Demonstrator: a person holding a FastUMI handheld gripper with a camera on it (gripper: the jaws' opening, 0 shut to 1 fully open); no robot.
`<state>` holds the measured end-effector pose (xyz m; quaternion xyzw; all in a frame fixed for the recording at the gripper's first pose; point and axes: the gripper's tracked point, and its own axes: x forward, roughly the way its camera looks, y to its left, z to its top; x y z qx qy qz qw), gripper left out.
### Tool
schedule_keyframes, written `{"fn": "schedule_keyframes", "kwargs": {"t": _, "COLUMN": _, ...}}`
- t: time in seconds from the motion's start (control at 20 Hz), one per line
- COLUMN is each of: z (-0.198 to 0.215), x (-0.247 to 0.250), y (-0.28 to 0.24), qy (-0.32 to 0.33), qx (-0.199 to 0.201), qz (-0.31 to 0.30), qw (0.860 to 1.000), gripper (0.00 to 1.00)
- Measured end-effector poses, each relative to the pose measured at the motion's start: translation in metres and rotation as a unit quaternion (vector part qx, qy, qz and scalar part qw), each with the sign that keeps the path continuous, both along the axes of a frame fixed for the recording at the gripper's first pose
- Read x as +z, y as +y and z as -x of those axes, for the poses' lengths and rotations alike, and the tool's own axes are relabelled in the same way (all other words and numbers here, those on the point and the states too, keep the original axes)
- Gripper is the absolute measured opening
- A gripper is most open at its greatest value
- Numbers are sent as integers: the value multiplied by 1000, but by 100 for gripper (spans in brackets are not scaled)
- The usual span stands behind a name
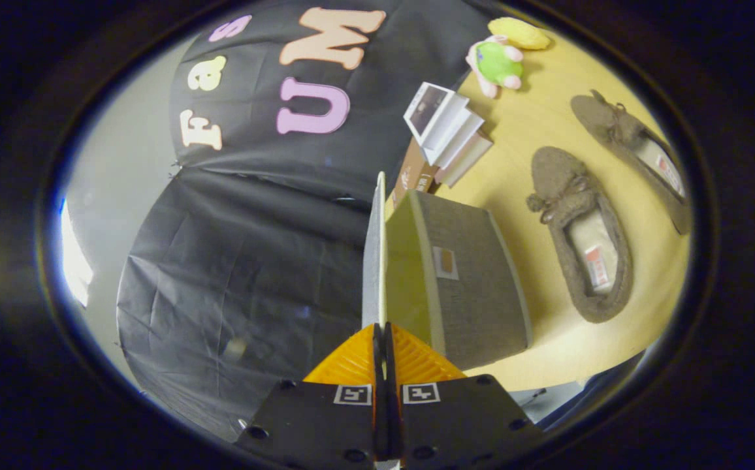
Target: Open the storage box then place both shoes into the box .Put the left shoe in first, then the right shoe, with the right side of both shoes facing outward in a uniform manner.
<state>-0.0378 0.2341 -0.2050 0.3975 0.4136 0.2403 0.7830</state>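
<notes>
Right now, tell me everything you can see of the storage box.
The storage box is grey, fabric-looking, with pale edge trim and a small label patch on one wall. It stands on the table, its lid swung up edge-on, showing a yellowish inside. The gripper is shut on the lid's edge. Two shoes lie apart from it; cartons sit behind.

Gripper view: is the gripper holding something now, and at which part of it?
Yes. The gripper is shut on the lid of the storage box, pinching the thin lid at its near edge; the lid stands raised, edge-on.
</notes>
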Motion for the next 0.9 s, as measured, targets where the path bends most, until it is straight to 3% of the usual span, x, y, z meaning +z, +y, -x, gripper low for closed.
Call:
{"fn": "schedule_keyframes", "kwargs": {"t": 0.4, "z": 2, "x": 63, "y": 59, "qy": -54, "qx": 46, "qz": -20, "qw": 997, "gripper": 6}}
{"fn": "schedule_keyframes", "kwargs": {"t": 0.9, "z": 14, "x": 74, "y": 163, "qy": -59, "qx": 117, "qz": -25, "qw": 991, "gripper": 8}}
